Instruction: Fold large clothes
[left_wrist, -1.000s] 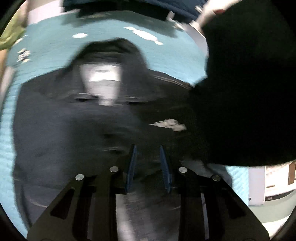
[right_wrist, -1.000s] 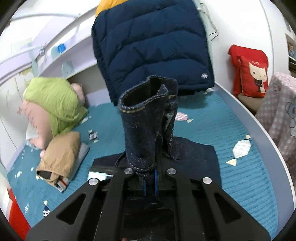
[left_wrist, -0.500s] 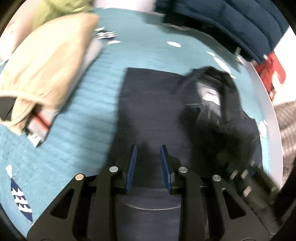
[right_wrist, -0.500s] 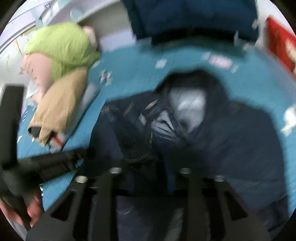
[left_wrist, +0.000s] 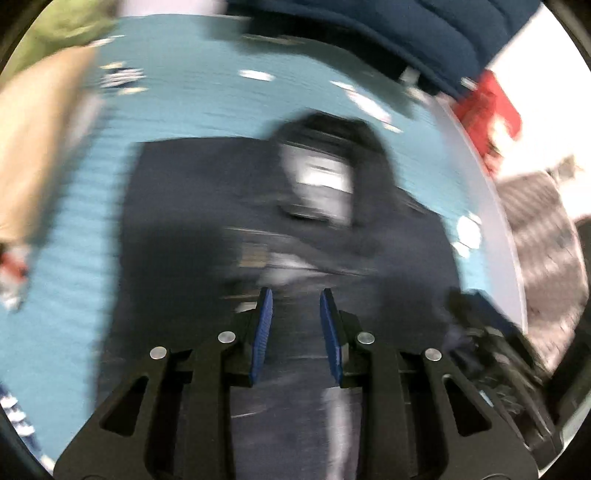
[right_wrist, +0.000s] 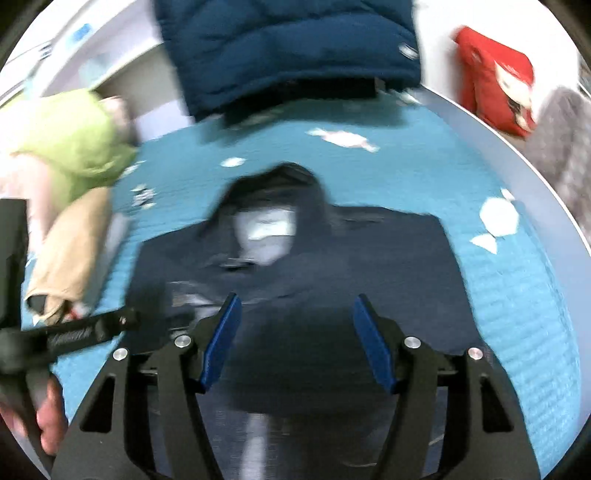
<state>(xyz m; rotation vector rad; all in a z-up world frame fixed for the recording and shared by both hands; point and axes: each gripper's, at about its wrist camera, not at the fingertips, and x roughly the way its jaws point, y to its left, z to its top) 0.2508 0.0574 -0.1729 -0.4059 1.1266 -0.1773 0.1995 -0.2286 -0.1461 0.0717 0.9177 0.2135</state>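
In the left wrist view, the dark jeans (left_wrist: 207, 206) are seen spread on the teal bedcover (left_wrist: 192, 92); the left gripper (left_wrist: 295, 314) is kept narrow, nothing gripped.

In the right wrist view, the right gripper (right_wrist: 297, 325) has just been opened wide, with nothing between the jaws, above the jeans (right_wrist: 388, 266).

No readable txt anywhere, both views too blurred. Pale label patch inside the dark garment (right_wrist: 269, 236) shows as a smear, no letters. Left gripper (right_wrist: 70, 334) arm in right-wrist view has pale lettering, illegible. Red cushion (right_wrist: 498, 96) has a white print, can't read it.
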